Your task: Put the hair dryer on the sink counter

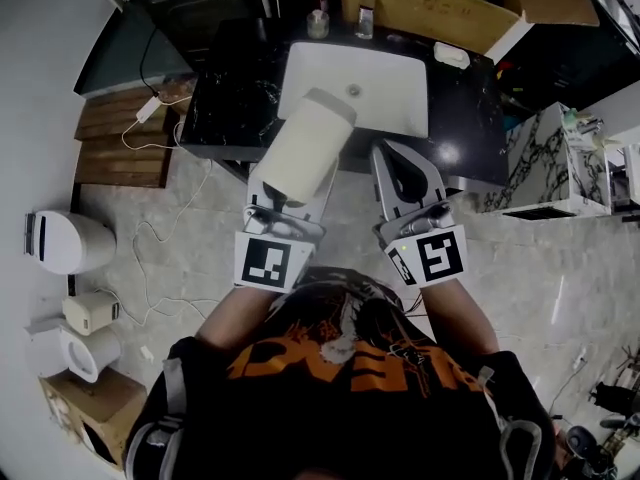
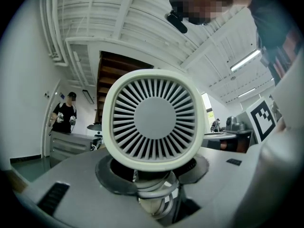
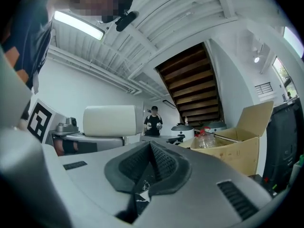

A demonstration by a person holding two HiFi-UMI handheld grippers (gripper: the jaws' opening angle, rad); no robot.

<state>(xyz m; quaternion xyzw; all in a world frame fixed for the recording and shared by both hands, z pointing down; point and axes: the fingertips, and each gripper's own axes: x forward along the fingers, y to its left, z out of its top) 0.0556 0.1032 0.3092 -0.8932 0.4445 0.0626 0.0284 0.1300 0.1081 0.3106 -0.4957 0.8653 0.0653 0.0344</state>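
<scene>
1. left hand-held gripper [image 2: 153,194], jaws half apart, clamps the hair dryer [image 1: 308,148] by its handle, above the desk's [image 1: 225,108] near edge.
2. right hand-held gripper [image 3: 151,151] is closed on nothing.
3. best lowered flat onto bare desk toward the left edge, not into the basin [image 1: 395,108].
4. basin looks empty; the cardboard box [image 1: 430,13] at the far edge holds clear bottles.

I see a cream hair dryer [image 1: 305,148] with a radial-slat grille. At twelve o'clock sits a white sink [image 1: 390,93] in a black, white-veined tabletop [image 1: 225,108], with a brown cardboard box [image 1: 440,13]. The floor [image 1: 520,258] at three o'clock is mottled grey.
</scene>
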